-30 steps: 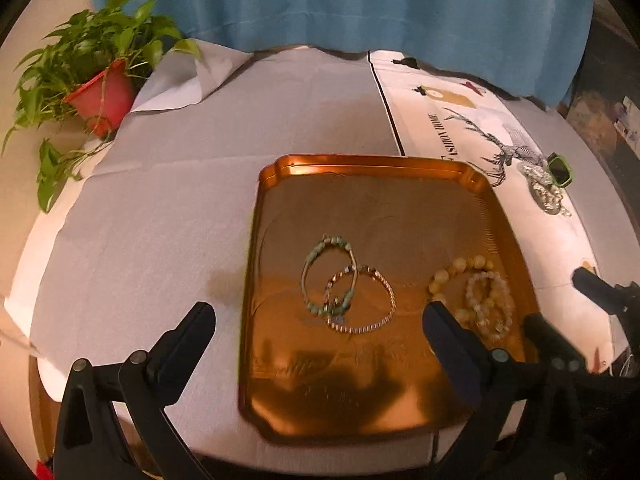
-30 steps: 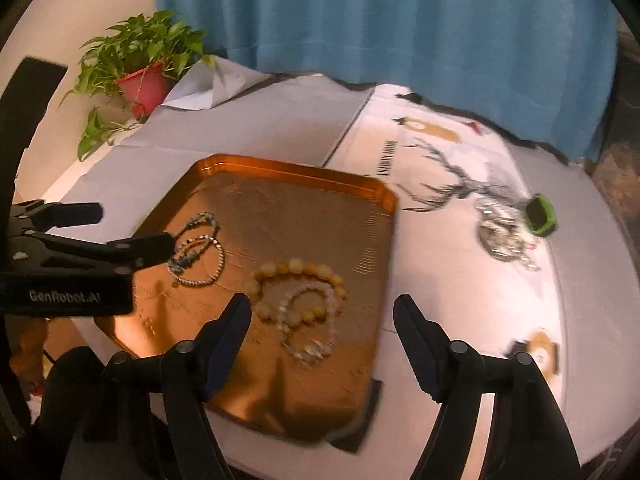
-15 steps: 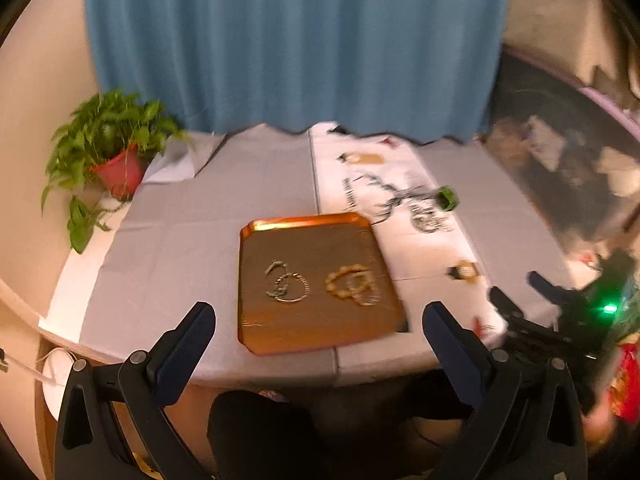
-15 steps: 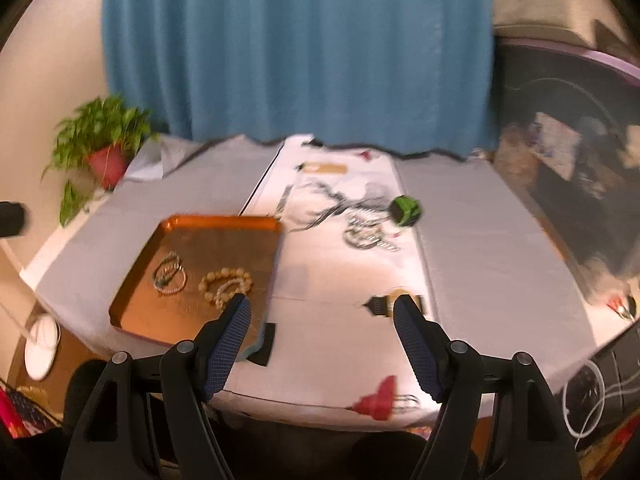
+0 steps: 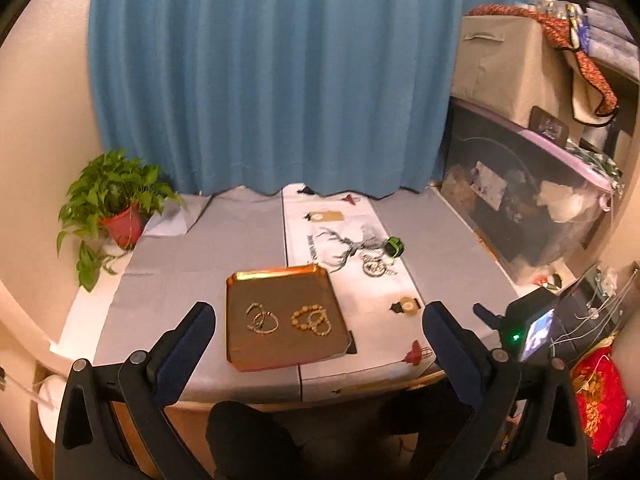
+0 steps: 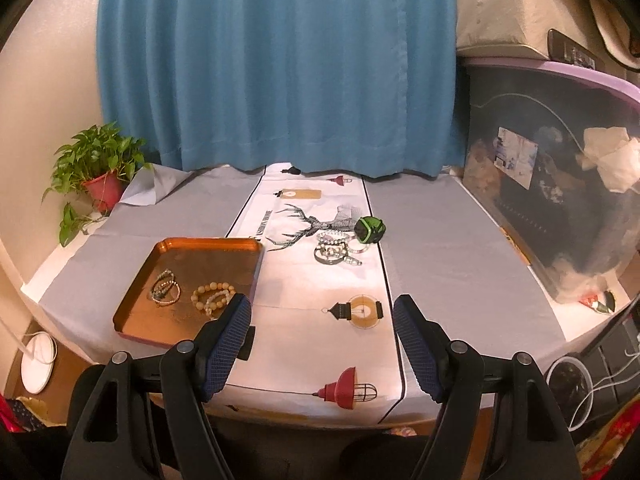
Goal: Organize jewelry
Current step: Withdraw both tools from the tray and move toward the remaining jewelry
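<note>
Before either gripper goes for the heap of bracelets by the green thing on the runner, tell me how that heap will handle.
The heap of bracelets is several loops overlapping, so lifting one would probably drag others along. The beaded strands look limp and would likely sag from the pads. The round beads may slip out of a loose pinch.

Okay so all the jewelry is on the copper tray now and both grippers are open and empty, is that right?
Not all of it. The tray holds four bracelets, but a pile of jewelry lies on the runner beside the green object, as the right wrist view shows. Both grippers are open and empty.
</note>
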Demonstrator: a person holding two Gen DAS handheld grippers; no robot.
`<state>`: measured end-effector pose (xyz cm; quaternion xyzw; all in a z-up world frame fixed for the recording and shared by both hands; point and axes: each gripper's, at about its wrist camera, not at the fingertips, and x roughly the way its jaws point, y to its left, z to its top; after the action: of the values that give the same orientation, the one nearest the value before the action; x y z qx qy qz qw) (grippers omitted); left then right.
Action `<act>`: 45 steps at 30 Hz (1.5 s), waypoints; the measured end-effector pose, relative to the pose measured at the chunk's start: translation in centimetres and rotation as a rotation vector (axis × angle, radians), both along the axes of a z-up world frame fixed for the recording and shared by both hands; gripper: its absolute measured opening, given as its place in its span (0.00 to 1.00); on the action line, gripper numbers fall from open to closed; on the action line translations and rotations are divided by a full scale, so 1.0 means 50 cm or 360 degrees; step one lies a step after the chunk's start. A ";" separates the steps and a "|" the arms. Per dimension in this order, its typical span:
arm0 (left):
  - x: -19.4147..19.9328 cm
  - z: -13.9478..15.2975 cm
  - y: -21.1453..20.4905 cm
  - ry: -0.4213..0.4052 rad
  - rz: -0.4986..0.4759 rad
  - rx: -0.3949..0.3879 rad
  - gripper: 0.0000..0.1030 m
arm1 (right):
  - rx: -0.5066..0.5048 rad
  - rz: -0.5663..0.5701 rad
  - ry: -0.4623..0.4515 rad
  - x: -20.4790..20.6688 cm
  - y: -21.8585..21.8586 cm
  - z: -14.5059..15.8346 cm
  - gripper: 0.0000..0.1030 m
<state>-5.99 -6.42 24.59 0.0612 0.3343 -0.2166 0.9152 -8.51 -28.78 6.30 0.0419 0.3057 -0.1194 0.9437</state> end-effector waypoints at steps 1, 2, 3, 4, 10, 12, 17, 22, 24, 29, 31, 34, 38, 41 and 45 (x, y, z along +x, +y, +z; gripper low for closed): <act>-0.006 0.004 -0.004 -0.0015 -0.0004 0.0002 1.00 | -0.0004 -0.0002 -0.0003 -0.003 -0.001 0.002 0.72; -0.012 0.010 -0.007 -0.0035 -0.0010 0.0002 1.00 | -0.0008 -0.0006 -0.0007 -0.006 -0.004 0.004 0.72; -0.016 0.014 -0.009 -0.0049 -0.0012 -0.0001 1.00 | -0.0012 -0.0013 -0.0010 -0.010 -0.007 0.006 0.72; -0.018 0.017 -0.010 -0.0054 -0.0011 -0.0007 1.00 | -0.0013 -0.0014 -0.0011 -0.011 -0.008 0.006 0.72; -0.033 0.025 -0.021 -0.0070 -0.0025 -0.0018 1.00 | -0.0023 -0.0038 -0.0010 -0.020 -0.021 0.008 0.72; -0.036 0.023 -0.027 -0.0070 -0.0045 -0.0021 1.00 | -0.0017 -0.0053 -0.0013 -0.022 -0.028 0.007 0.72; -0.023 -0.004 -0.049 0.0014 -0.0113 -0.0023 1.00 | 0.0007 -0.0088 -0.0001 -0.018 -0.045 -0.003 0.72; 0.038 -0.057 -0.064 0.0179 -0.0110 -0.0059 1.00 | 0.0014 -0.0137 0.0035 -0.001 -0.081 -0.021 0.72; 0.078 -0.085 -0.073 0.0206 -0.0063 -0.0020 1.00 | 0.0013 -0.0167 0.0057 0.012 -0.105 -0.035 0.73; 0.196 -0.165 -0.111 0.0256 0.0048 0.0095 1.00 | 0.0045 -0.0204 0.0143 0.081 -0.169 -0.091 0.73; 0.254 -0.205 -0.133 0.0284 0.0068 0.0143 1.00 | 0.0059 -0.0192 0.0183 0.119 -0.195 -0.121 0.73; 0.343 -0.277 -0.191 0.0326 0.0077 0.0239 1.00 | 0.0083 -0.0166 0.0248 0.195 -0.230 -0.172 0.73; 0.445 -0.381 -0.259 0.0422 0.0062 0.0259 1.00 | 0.0140 -0.0152 0.0316 0.318 -0.284 -0.242 0.73; 0.503 -0.450 -0.304 0.0529 0.0043 0.0269 1.00 | 0.0195 -0.0147 0.0352 0.403 -0.322 -0.288 0.73; 0.549 -0.506 -0.337 0.0580 0.0077 0.0309 1.00 | 0.0149 0.0059 0.0455 0.493 -0.321 -0.343 0.73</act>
<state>21.44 -23.29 -0.70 0.1009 0.5148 -0.1690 0.8344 16.15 -44.83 -10.85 0.0629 0.4428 -0.0923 0.8896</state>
